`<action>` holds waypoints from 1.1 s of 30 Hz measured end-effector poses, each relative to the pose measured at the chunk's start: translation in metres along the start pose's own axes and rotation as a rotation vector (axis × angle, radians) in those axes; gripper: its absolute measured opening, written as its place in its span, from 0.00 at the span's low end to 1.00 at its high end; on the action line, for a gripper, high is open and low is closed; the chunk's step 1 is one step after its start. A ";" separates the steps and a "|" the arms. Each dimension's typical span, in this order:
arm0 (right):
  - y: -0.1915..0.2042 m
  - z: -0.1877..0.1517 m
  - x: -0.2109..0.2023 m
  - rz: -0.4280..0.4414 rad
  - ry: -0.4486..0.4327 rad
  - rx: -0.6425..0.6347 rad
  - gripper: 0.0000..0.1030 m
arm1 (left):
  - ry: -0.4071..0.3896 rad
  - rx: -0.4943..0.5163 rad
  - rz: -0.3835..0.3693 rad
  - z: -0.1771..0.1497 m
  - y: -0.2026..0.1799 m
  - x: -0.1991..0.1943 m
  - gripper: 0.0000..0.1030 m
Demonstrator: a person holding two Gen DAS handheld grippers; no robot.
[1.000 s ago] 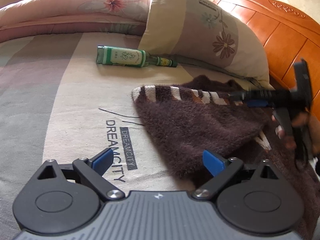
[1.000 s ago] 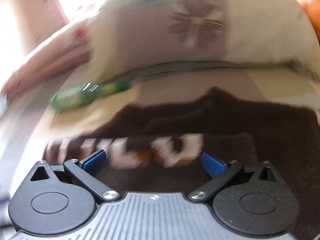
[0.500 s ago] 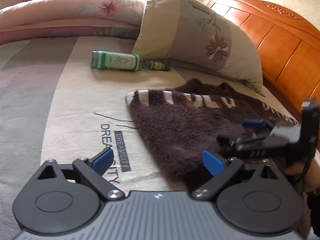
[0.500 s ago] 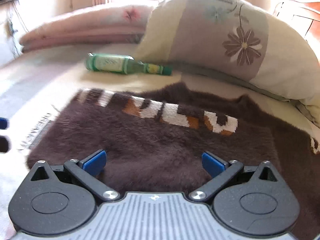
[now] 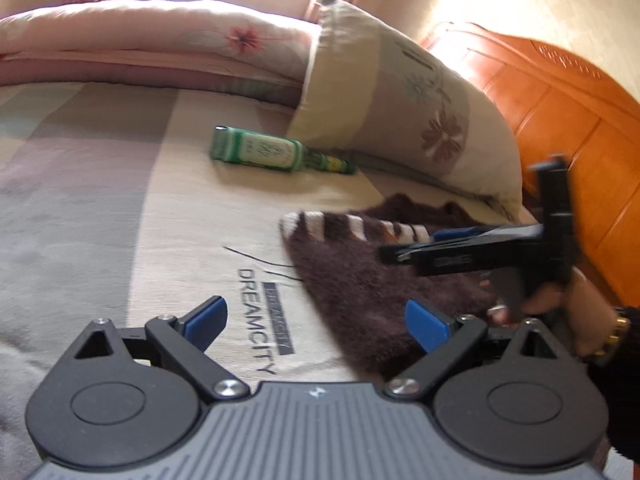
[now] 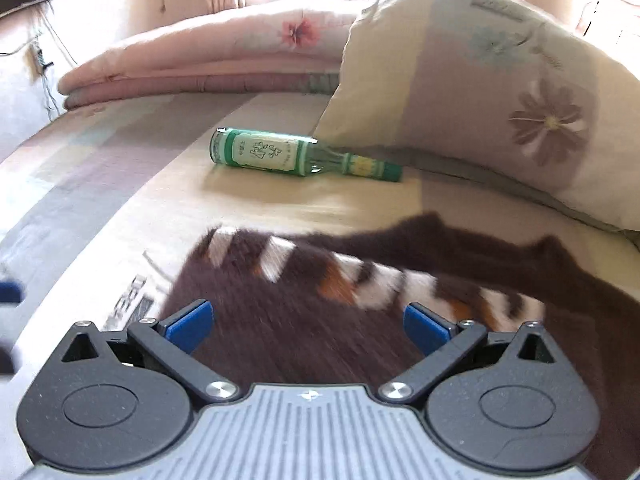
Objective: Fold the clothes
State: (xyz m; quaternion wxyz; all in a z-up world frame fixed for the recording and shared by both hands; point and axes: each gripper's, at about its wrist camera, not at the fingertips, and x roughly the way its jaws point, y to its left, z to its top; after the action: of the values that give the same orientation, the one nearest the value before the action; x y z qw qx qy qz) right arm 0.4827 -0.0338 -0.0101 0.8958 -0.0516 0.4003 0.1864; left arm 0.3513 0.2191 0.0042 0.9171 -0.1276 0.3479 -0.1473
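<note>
A fuzzy dark brown sweater (image 5: 360, 280) with a white and orange band lies crumpled on the striped bed sheet (image 5: 180, 220). My left gripper (image 5: 316, 320) is open and hovers at the sweater's near left edge, its right pad over the fabric. My right gripper (image 5: 404, 254) reaches in from the right just above the sweater, held by a hand (image 5: 560, 304). In the right wrist view the right gripper (image 6: 308, 326) is open above the sweater (image 6: 320, 352), with nothing between its fingers. The sweater is blurred by motion there.
A green glass bottle (image 5: 276, 154) lies on its side beyond the sweater, also in the right wrist view (image 6: 296, 156). A floral pillow (image 5: 400, 120) leans on the wooden headboard (image 5: 580, 128). A folded pink quilt (image 5: 160, 40) lies at the far edge.
The right gripper has moved left and slightly up over the sweater, further toward its banded edge. The left gripper has tilted a little and stays open near the sweater's edge.
</note>
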 end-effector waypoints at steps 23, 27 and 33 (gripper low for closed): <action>-0.010 0.010 0.037 -0.015 0.065 0.119 1.00 | -0.018 -0.070 0.029 0.001 0.017 -0.006 0.93; 0.007 -0.029 -0.003 0.057 0.027 0.008 1.00 | -0.013 -0.045 0.012 0.001 0.008 -0.003 0.93; 0.015 -0.077 -0.035 0.073 -0.002 0.003 1.00 | 0.024 0.021 0.009 -0.001 -0.013 0.008 0.93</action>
State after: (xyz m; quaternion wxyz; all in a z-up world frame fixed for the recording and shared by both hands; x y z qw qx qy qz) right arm 0.4023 -0.0484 -0.0354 0.8889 -0.0351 0.4011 0.2185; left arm 0.3539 0.2037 0.0034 0.9147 -0.1146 0.3579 -0.1484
